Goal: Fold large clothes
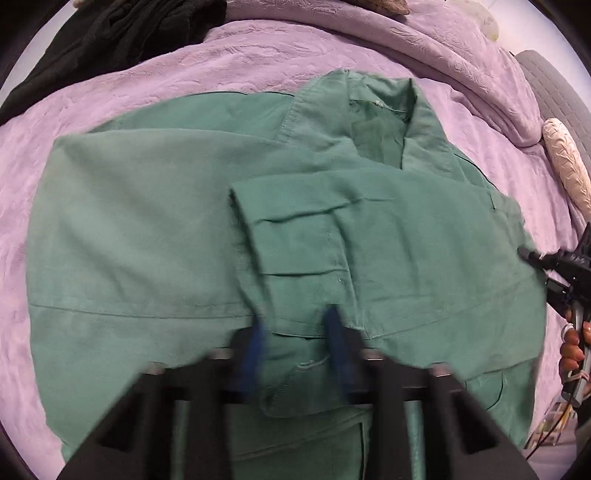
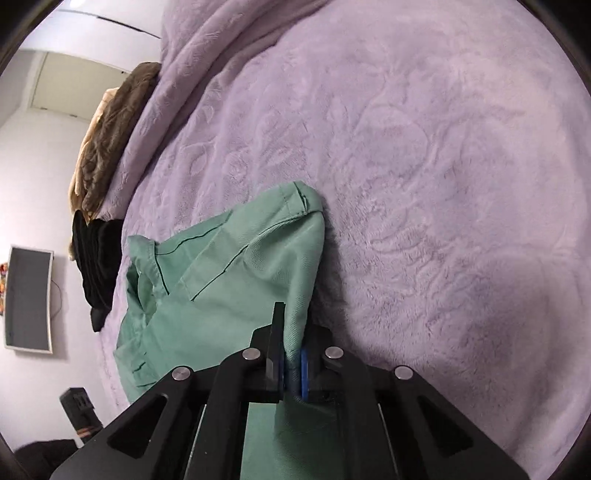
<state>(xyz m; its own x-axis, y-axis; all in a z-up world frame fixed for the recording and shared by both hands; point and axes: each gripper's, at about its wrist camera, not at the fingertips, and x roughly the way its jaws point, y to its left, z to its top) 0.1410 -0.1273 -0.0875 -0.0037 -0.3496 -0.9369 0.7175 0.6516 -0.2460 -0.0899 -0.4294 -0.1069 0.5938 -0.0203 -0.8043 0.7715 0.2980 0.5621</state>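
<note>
A green jacket (image 1: 166, 229) lies spread on the purple blanket (image 1: 74, 122), collar at the far side, with both sleeves folded across its front. In the left wrist view my left gripper (image 1: 295, 332) is blurred. Its blue pads (image 1: 338, 332) stand on either side of a sleeve cuff (image 1: 295, 369), and the cloth fills the gap between them. My right gripper (image 2: 295, 343) is shut on the jacket's side edge (image 2: 295, 295), lifting a fold of it off the blanket (image 2: 443, 184). That right gripper (image 1: 528, 254) also shows at the jacket's right edge in the left wrist view.
A black garment (image 1: 110, 33) lies at the bed's far left, next to a brown throw (image 2: 110, 136). A cream cushion (image 1: 569, 166) and a grey padded panel (image 1: 546, 85) sit at the right. A person's hand (image 1: 570, 347) holds the right tool. A screen (image 2: 27, 295) hangs on the wall.
</note>
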